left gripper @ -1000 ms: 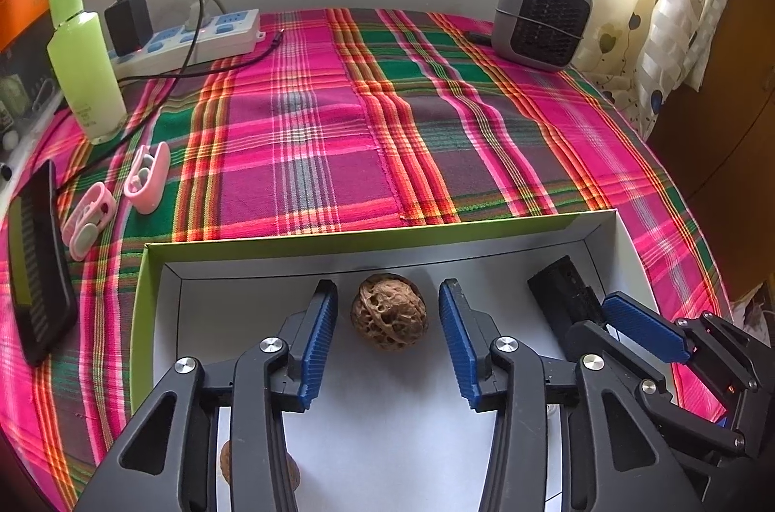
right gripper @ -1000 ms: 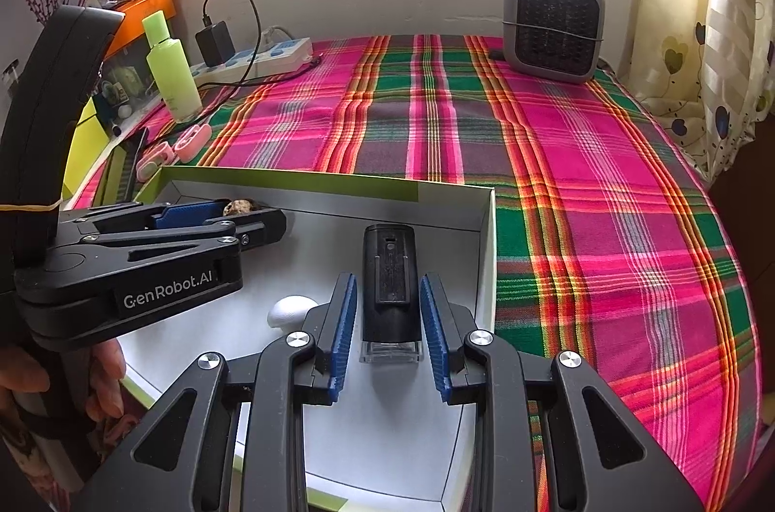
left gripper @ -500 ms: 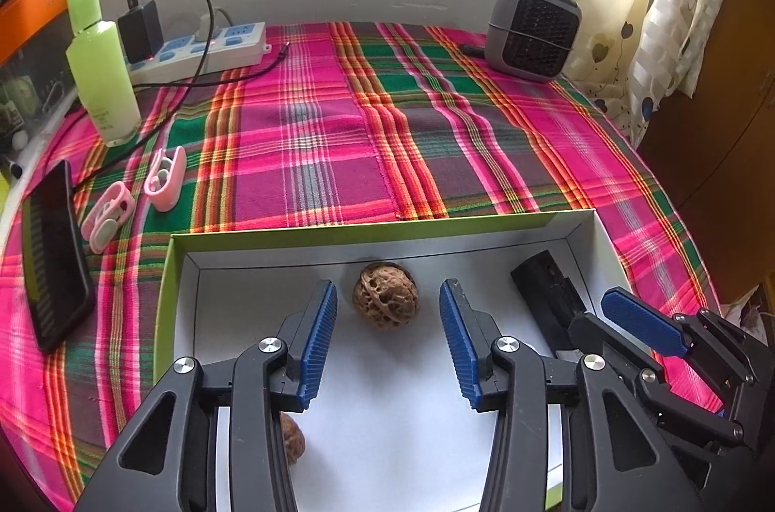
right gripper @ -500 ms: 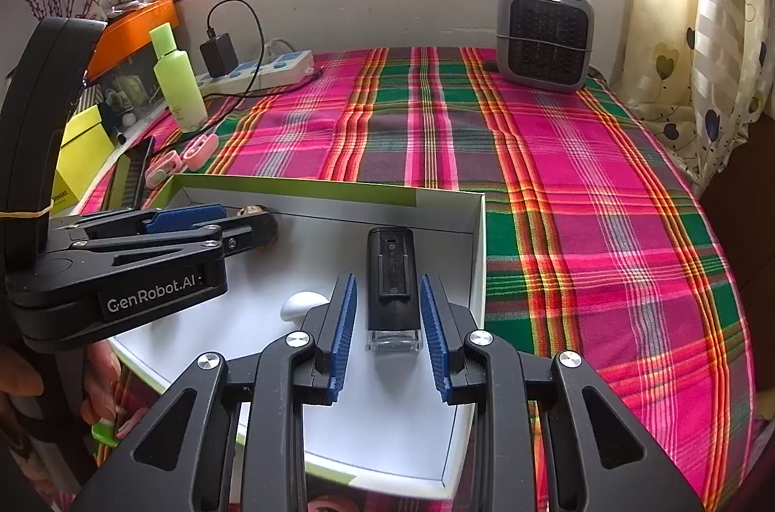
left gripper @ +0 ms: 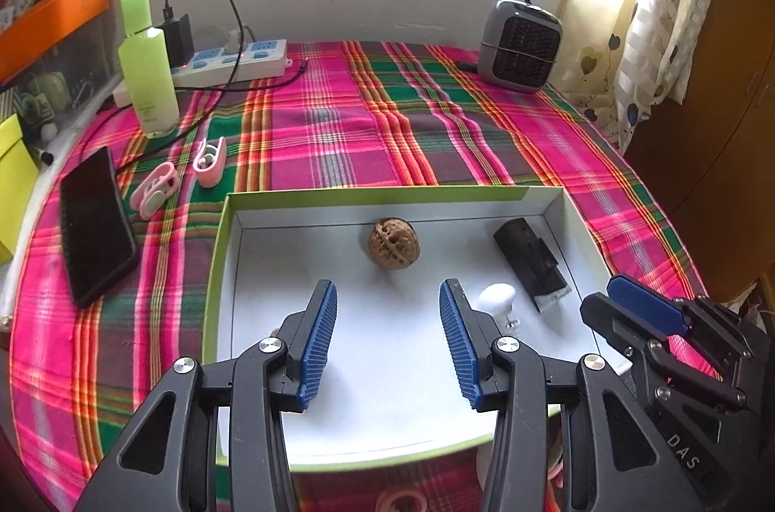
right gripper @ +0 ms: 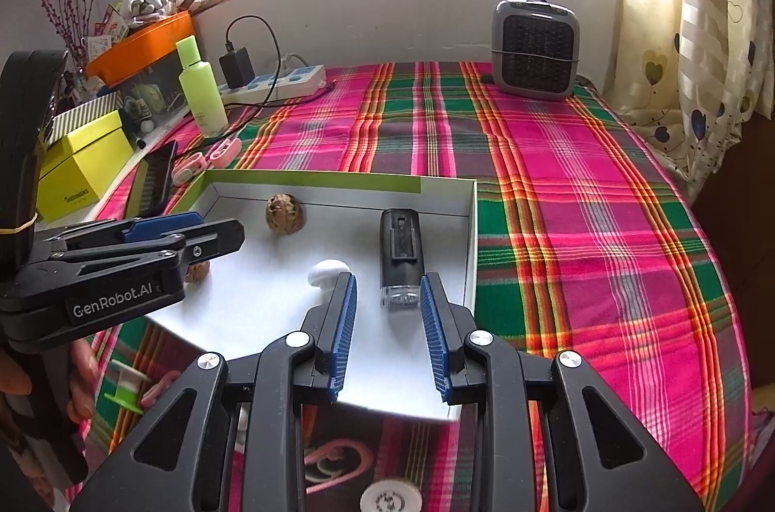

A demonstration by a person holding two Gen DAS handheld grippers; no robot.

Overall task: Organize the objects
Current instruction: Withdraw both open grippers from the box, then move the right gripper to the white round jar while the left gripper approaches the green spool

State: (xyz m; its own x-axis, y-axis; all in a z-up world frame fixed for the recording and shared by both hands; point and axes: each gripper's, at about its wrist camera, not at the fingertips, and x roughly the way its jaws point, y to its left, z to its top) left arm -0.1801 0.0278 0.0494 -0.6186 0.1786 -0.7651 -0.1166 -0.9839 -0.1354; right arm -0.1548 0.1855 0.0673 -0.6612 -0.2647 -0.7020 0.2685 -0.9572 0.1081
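A shallow box with a green rim (left gripper: 378, 192) and a white floor lies on the plaid cloth. In it are a walnut (left gripper: 393, 244), a black device (left gripper: 530, 262) and a small white piece (left gripper: 496, 296). My left gripper (left gripper: 387, 287) is open above the box floor, short of the walnut, with nothing between its blue pads. My right gripper (right gripper: 388, 282) is open too, its tips just short of the clear end of the black device (right gripper: 401, 250). A second walnut (right gripper: 198, 270) is half hidden behind the left gripper (right gripper: 208, 228). The right gripper (left gripper: 603, 299) shows at the box's right side.
Left of the box lie a dark phone (left gripper: 94, 221) and two pink clips (left gripper: 208, 161). A green bottle (left gripper: 147, 71), a power strip (left gripper: 232, 59) and a grey heater (left gripper: 520, 44) stand at the back. Pink loops (right gripper: 339, 458) and a green-white spool (right gripper: 126, 383) lie below the box's near edge.
Both grippers have drawn back and upward from the box. The walnut and the black device now lie ahead of the fingertips instead of between them. Neither pair of jaws changed its width.
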